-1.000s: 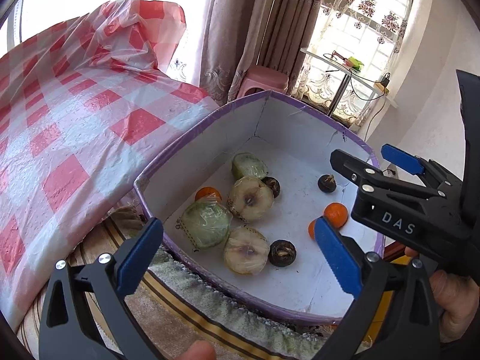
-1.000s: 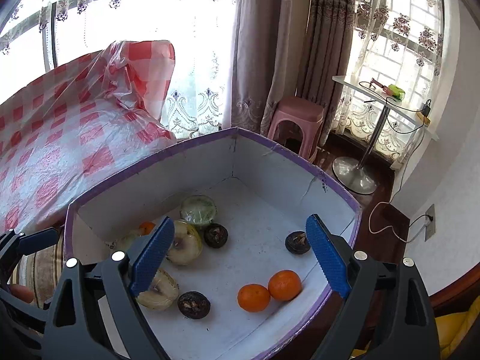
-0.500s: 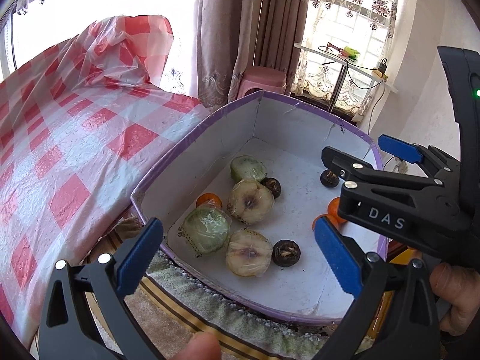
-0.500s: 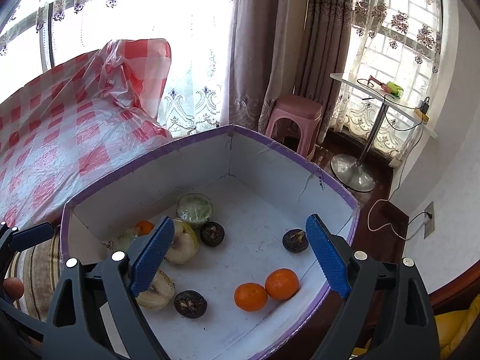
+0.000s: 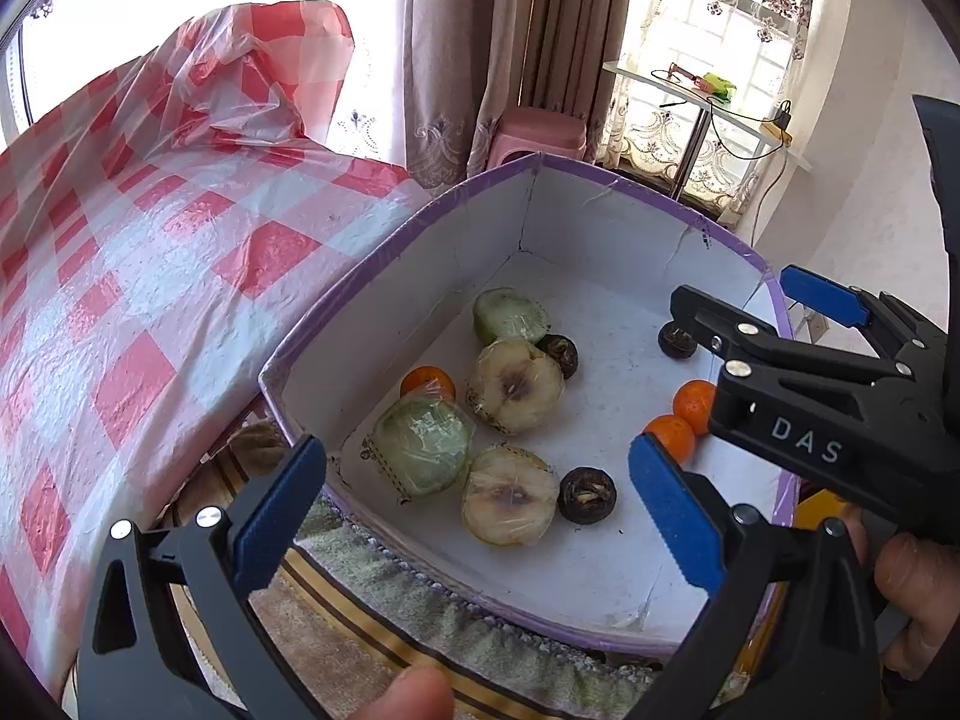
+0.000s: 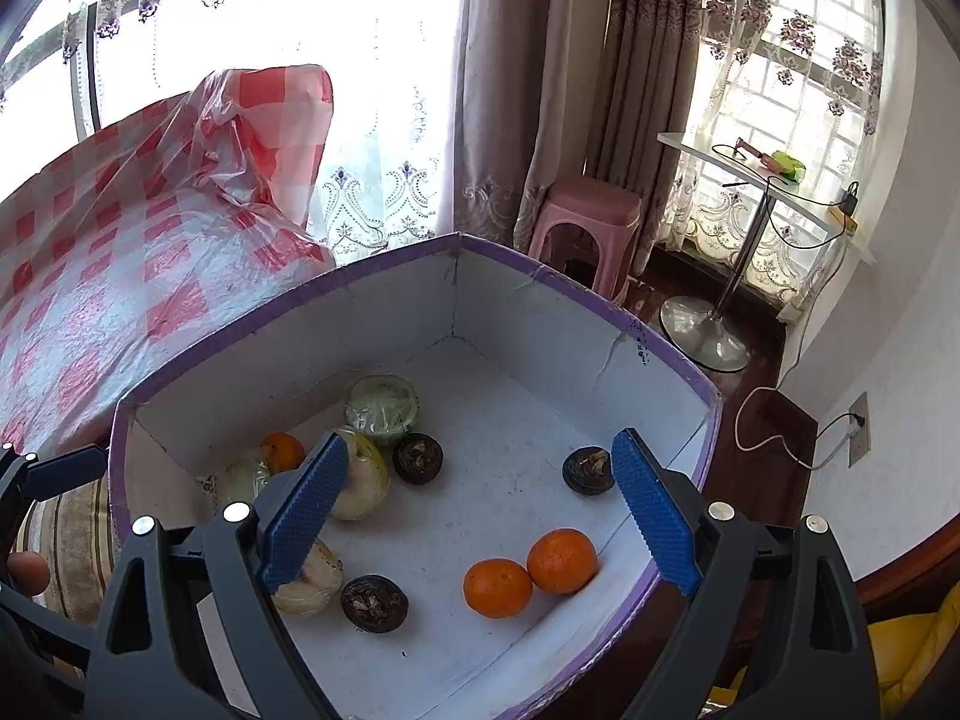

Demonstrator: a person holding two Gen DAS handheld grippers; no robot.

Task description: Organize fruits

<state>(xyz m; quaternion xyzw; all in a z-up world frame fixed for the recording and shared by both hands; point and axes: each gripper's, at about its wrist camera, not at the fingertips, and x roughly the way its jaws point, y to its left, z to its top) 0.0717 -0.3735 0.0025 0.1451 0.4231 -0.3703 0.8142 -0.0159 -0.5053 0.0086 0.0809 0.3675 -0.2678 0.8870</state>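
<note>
The box (image 6: 540,300), white inside with a purple rim, holds loose fruit: two oranges (image 6: 531,570) touching near its right wall, a third orange (image 5: 427,381) by the left wall, three dark round fruits (image 6: 418,458), and wrapped halves of pale and green fruit (image 5: 516,384) bunched at the left. The left hand-held gripper (image 5: 474,510) hangs wide open and empty above the near rim; the right hand-held gripper (image 6: 480,510) gapes empty over the oranges. A checked cloth (image 5: 120,240) lies left of the box, a pink stool (image 6: 588,222) behind it.
</note>
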